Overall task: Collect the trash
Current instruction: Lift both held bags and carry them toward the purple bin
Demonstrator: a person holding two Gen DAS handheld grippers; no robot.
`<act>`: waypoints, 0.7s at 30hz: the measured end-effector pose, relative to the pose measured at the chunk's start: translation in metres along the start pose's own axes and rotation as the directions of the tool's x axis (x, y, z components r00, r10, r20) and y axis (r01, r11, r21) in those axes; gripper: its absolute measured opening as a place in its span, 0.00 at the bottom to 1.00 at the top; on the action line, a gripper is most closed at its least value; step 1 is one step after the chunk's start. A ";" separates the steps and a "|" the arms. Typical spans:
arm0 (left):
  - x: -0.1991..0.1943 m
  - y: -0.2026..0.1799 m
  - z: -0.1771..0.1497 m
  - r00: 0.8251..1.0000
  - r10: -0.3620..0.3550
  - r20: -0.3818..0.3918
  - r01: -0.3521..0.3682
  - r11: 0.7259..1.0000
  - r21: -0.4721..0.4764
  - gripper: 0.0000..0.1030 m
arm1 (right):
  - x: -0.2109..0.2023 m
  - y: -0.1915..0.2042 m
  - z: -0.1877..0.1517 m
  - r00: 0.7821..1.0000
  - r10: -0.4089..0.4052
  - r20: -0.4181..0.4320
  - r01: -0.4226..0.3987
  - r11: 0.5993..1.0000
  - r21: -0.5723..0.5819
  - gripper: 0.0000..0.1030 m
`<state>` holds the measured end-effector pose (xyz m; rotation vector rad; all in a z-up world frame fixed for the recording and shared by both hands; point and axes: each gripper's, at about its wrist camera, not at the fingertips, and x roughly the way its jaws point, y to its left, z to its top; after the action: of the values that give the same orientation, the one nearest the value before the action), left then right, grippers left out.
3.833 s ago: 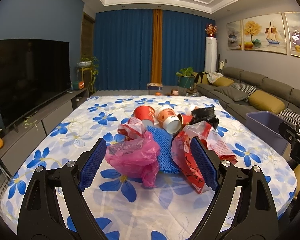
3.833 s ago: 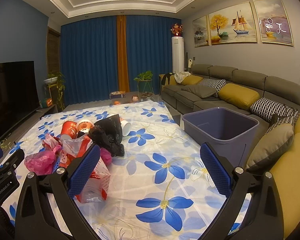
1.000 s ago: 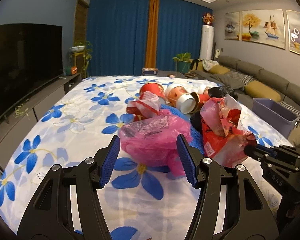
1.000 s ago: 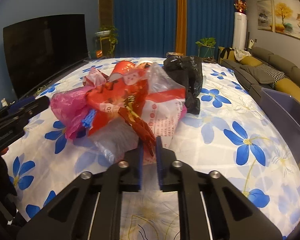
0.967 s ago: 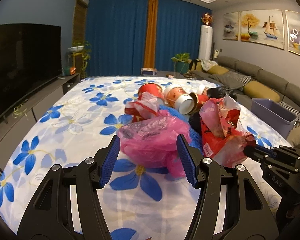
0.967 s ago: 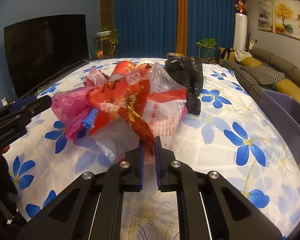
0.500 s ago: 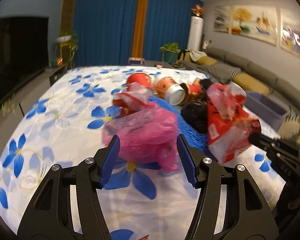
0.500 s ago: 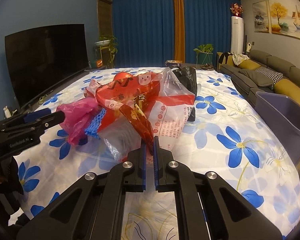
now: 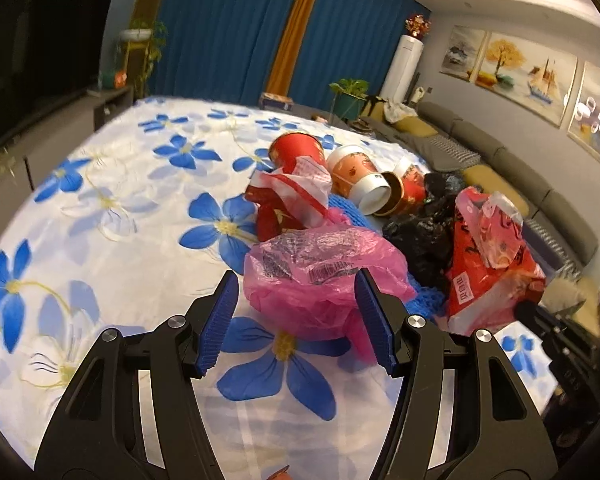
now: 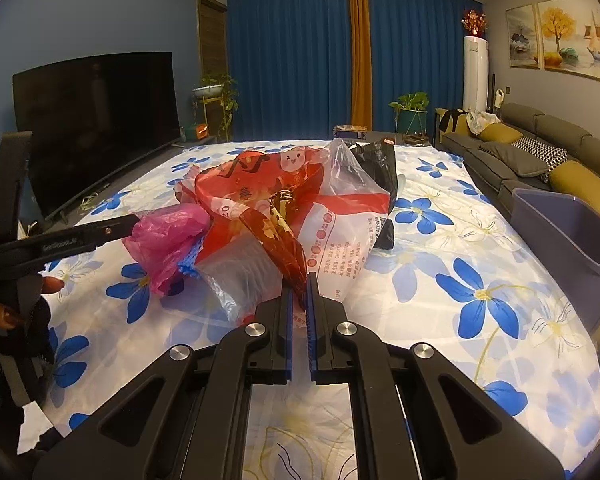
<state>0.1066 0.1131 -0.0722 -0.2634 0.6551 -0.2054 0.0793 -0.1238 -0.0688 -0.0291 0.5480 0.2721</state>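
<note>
**Two claws at a trash pile: thin bags could tear, slip or drag their neighbours**

Living-room setting, dim and warm-lit: deep blue curtains, a dark television to the left, a grey sofa along the right wall. A large desk covered in a white cloth printed with blue flowers (image 10: 480, 300) fills the middle. Just off its right edge stands an open grey-purple plastic bin (image 10: 564, 232), probably where the trash belongs.

The trash sits heaped near the desk's centre. The largest piece is a crumpled red, white and clear plastic shopping bag (image 10: 292, 208). The right claw (image 10: 299, 292) is closed, pinching only a narrow red fold at the bag's near edge. Such a small bite on slick film could slide out or rip when lifted, and the loose body of the bag may sag and snag the crumpled black plastic bag (image 10: 376, 164) touching it behind.

Beside it lies a crumpled pink plastic bag (image 9: 320, 276). The left claw (image 9: 296, 320) is partly open, one blue pad on each side of the bag, neither clearly pressing it. Closing on the puffy film might squeeze air out and catch very little. A blue mesh cloth (image 9: 424, 300) lies partly under the pink bag and could be pulled along.

Smallest, behind the bags, several red and orange paper cups (image 9: 348, 172) lie on their sides, free to roll if the pile is tugged.
</note>
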 end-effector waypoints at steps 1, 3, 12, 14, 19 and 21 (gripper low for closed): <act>0.003 0.003 0.001 0.999 -0.030 -0.014 0.029 0.999 -0.023 0.57 | 0.000 0.000 0.000 1.000 -0.001 0.002 0.001 1.000 0.000 0.07; 0.008 0.006 0.001 0.997 -0.072 -0.031 0.070 0.996 -0.057 0.57 | 0.000 0.000 0.001 1.000 0.001 0.003 -0.001 1.000 0.002 0.07; 0.027 0.008 -0.005 0.982 -0.178 -0.067 0.170 0.979 -0.112 0.08 | -0.002 0.002 0.001 1.000 0.005 0.006 -0.005 1.000 -0.009 0.07; 0.028 0.006 -0.006 0.981 -0.186 -0.061 0.178 0.977 -0.114 0.00 | -0.003 0.003 0.001 1.000 0.004 0.008 -0.004 1.000 -0.012 0.07; 0.017 0.004 -0.007 0.983 -0.182 -0.019 0.179 0.978 -0.104 0.00 | -0.009 0.002 0.001 1.000 -0.001 0.019 0.001 1.000 -0.014 0.07; 0.006 0.001 -0.005 0.985 -0.171 0.002 0.170 0.981 -0.095 0.00 | -0.012 0.001 0.002 1.000 -0.003 0.026 0.003 1.000 -0.014 0.07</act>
<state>0.1083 0.1118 -0.0798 -0.4112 0.6492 -0.3403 0.0700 -0.1257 -0.0608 -0.0401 0.5198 0.2734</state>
